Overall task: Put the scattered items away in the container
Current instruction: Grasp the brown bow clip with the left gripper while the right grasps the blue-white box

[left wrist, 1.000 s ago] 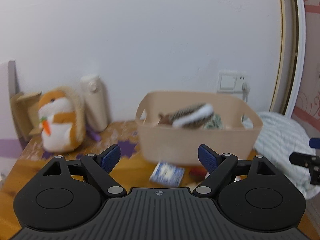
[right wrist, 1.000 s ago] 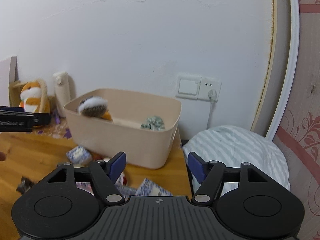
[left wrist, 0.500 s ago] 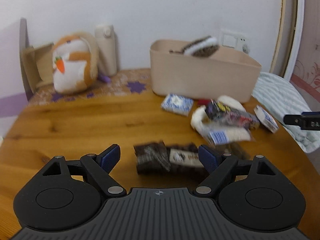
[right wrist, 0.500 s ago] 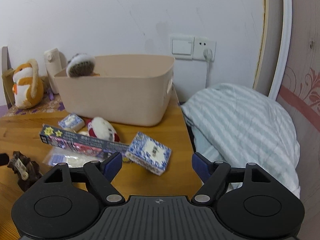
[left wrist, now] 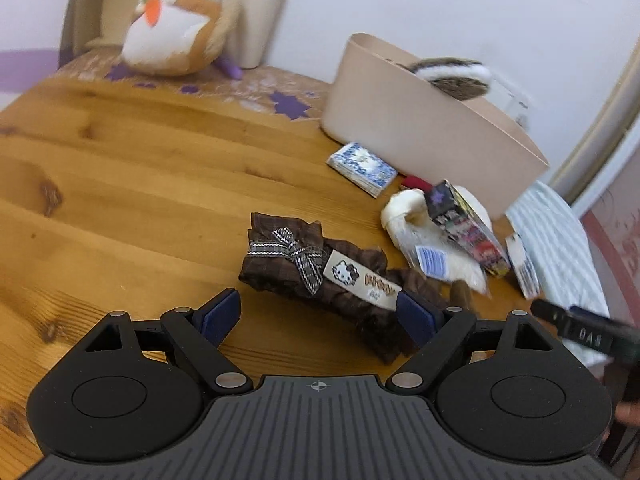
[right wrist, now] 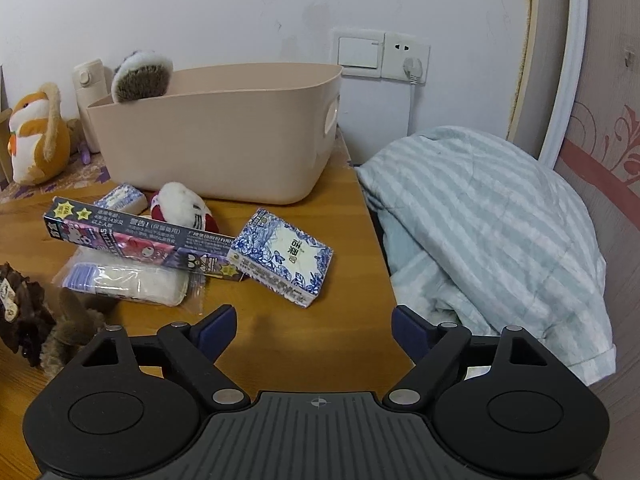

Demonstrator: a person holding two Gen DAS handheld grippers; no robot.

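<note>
A beige plastic bin (left wrist: 424,120) (right wrist: 224,136) stands at the table's back right with a furry hedgehog toy (left wrist: 452,74) (right wrist: 140,76) in it. My left gripper (left wrist: 318,314) is open just above a brown frilly cloth pouch (left wrist: 320,272) with a cat label; its right end lies by the right finger. My right gripper (right wrist: 314,328) is open and empty over the table's right edge, just short of a blue-and-white tissue pack (right wrist: 284,256). A long dark box (right wrist: 136,236), a white bagged item (right wrist: 128,280), a red-and-white plush (right wrist: 184,208) and a second tissue pack (left wrist: 362,168) lie scattered.
An orange-and-white hamster plush (left wrist: 176,28) and a cream bottle (left wrist: 258,16) stand at the back left by a cardboard box (left wrist: 90,4). A striped blanket (right wrist: 488,232) lies beyond the table's right edge. A wall socket (right wrist: 406,56) is behind the bin.
Both grippers have tilted down and dropped toward the table. The left one has closed in on the brown pouch; the right one has come nearer the blue-and-white tissue pack.
</note>
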